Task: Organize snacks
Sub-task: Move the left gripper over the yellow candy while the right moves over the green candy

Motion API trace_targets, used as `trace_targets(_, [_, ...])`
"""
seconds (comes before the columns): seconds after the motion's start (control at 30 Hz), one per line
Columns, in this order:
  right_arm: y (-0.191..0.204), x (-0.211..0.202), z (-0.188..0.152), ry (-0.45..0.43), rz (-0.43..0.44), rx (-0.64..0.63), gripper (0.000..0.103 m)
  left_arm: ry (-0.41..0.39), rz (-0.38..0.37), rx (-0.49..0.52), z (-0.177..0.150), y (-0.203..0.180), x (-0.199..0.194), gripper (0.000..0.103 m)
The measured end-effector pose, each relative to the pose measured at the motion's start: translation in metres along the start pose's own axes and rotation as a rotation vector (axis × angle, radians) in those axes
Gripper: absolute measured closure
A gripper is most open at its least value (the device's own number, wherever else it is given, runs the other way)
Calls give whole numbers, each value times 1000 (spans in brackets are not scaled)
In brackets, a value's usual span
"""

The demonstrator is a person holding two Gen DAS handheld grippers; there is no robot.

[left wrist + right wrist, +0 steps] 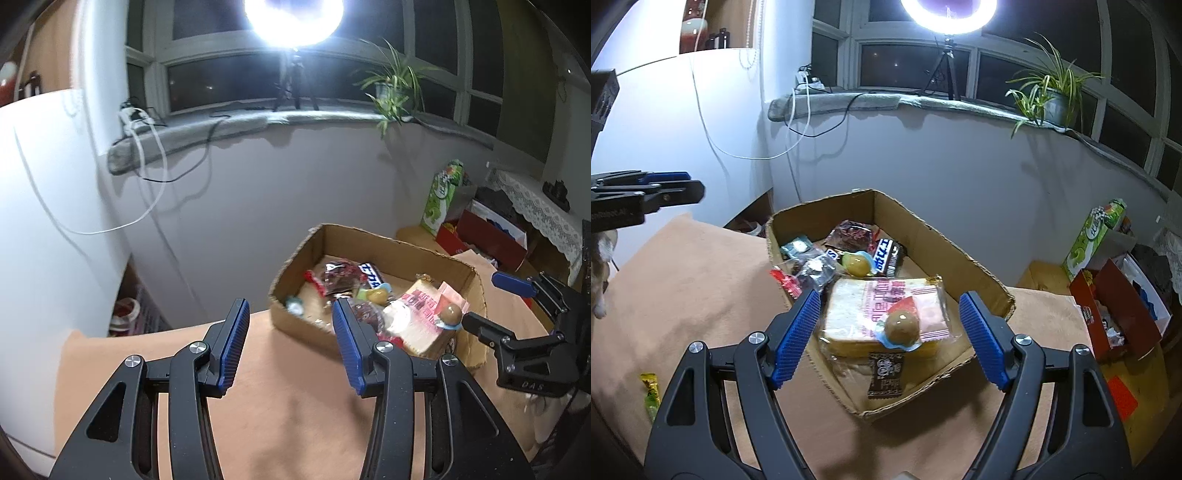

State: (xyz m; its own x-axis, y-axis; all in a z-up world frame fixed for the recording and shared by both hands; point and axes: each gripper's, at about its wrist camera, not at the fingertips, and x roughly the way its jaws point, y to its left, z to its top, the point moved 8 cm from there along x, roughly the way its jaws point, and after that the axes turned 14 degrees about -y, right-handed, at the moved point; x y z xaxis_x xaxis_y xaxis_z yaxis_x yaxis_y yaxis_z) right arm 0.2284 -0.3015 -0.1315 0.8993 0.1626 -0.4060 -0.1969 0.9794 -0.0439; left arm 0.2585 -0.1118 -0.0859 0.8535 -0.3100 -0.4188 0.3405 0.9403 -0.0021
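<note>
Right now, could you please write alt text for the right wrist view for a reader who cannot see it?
An open brown cardboard box of wrapped snacks sits on a peach cloth-covered table, framed by the open blue-padded right gripper. A wrapped slice of white bread carries a brown jelly cup; a small yellow-green packet lies outside.

Home: windowsill plant, snack box

Left wrist view looks forward and downward between its own jaws, from the left of the cardboard box, close over the bench, facing the window wall. Right wrist view sits nearer, directly above the box's near corner, same heading. Both share the box, the ring light, the potted plant and each other's gripper.
</note>
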Motion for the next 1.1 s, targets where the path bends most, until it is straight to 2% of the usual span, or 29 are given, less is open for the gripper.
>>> trace_targets(0.2, [25,-14,0,-12,64,-29,22,-5,23,8,-11,17,-33,57])
trace_targets(0.37, [61,-30,-10,0,168,-64,22,16,20,3,-33,24,-57,57])
trace_targets(0.7, [164,-62,-69,136,462,-190,22,126,5,-29,-112,37,-109,57])
trace_targets(0.8, [186,-67,-86,166,501,-243,23,154,6,-18,-132,38,-118,57])
trace_targets(0.93, [207,-72,-105,211,542,-286,34,189,-6,-41,-155,41,-123,57])
trace_targets(1.1, [223,-76,-122,249,577,-311,38,206,-40,-57,-173,35,-126,57])
